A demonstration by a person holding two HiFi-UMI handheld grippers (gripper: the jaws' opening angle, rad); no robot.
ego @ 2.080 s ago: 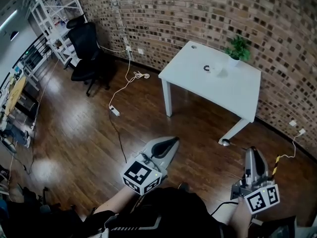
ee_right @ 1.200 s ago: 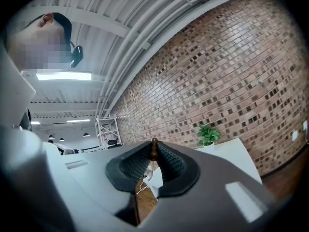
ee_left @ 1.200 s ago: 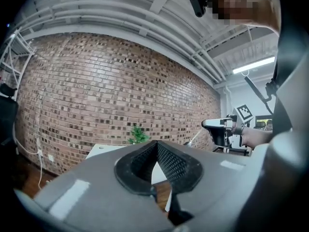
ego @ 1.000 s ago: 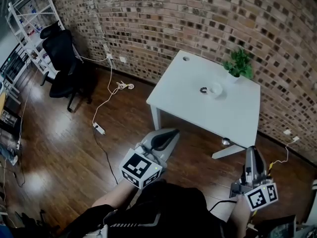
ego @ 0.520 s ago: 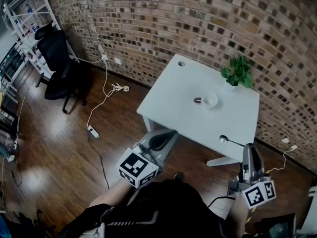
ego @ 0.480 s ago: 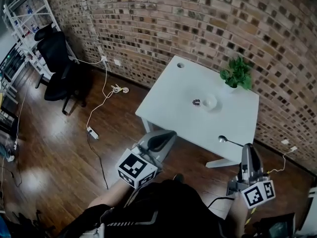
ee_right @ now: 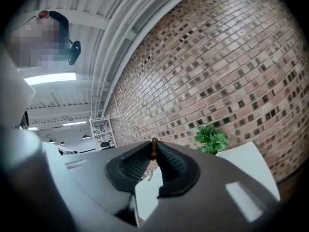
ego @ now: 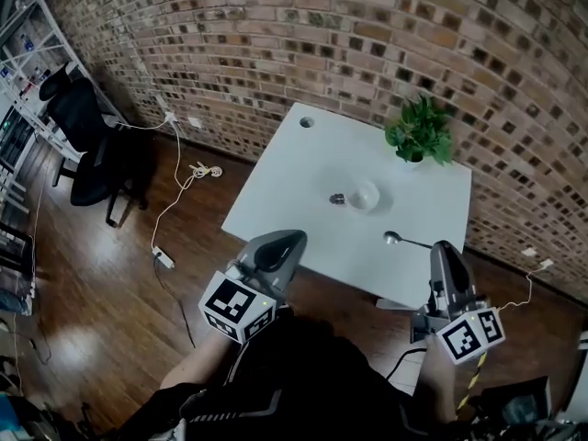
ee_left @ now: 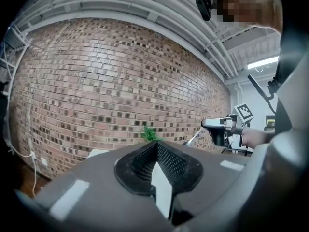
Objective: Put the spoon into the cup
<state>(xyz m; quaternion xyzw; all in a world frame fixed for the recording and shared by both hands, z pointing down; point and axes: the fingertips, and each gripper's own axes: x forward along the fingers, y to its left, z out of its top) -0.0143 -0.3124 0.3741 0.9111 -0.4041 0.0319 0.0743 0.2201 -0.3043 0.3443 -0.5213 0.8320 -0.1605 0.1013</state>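
Note:
A white cup [ego: 364,196] stands near the middle of the white table [ego: 294,173], with a small dark object [ego: 337,198] just to its left. My right gripper [ego: 439,245] is shut on a metal spoon [ego: 395,239]. The spoon's bowl sticks out to the left over the table's near edge, short of the cup. In the right gripper view the spoon's brown end [ee_right: 154,149] shows pinched between the jaws of the right gripper [ee_right: 153,152]. My left gripper [ego: 292,238] is shut and holds nothing, just off the table's front edge. In its own view the left gripper [ee_left: 157,144] points at the wall.
A potted green plant [ego: 418,131] stands at the table's far edge against the brick wall. A black office chair [ego: 78,127], white shelving [ego: 18,53] and a power strip [ego: 163,258] with cables lie to the left on the wooden floor.
Both grippers have come closer to the table. The spoon's bowl, earlier short of the table, now hangs over its near edge. The grip on the spoon is unchanged.

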